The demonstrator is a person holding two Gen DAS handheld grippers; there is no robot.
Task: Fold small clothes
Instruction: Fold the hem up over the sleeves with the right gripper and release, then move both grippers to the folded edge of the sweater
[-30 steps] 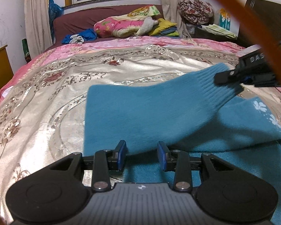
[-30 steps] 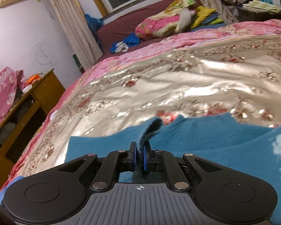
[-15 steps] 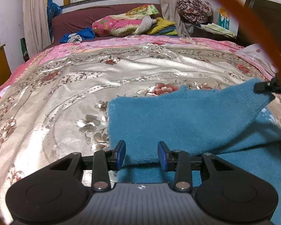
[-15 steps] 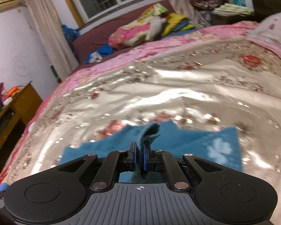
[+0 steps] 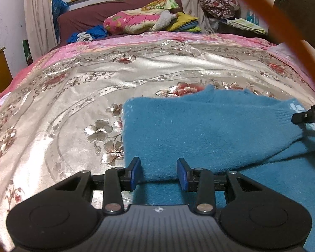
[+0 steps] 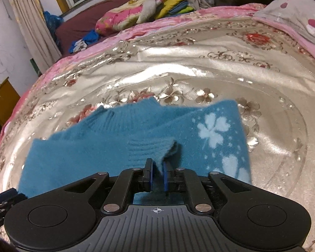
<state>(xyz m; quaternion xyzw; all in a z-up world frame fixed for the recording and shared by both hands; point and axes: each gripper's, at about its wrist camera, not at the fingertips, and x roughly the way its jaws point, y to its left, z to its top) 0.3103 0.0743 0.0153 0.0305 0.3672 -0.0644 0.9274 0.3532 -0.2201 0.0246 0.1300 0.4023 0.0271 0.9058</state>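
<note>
Sweater sleeve [image 6: 151,147] filled the lower centre of the right wrist view, its ribbed cuff standing between the blue pads of our right hand-held gripper [image 6: 157,175]. Those jaws were opening, a narrow gap showing on either side of the cuff, so we judged the release to be under way with the knit no longer pinched. The blue sweater [image 5: 210,130] lay across the middle and right of the left wrist view on the shiny floral bedspread [image 5: 73,109], the sleeve folded over its body, and pale clover prints showed at the right of the right wrist view. Our left hand-held gripper [image 5: 158,172] sat at the bottom centre, jaws partly apart and gripping nothing that we could see, though the near folded edge lay between its pads.

To finish this step well, we thought the right jaws should open fully before we drew back, and the withdrawal should run straight along the fingers, lest fuzzy knit snag and pull the sleeve askew. The cuff should settle flat inside the body's outline.
</note>
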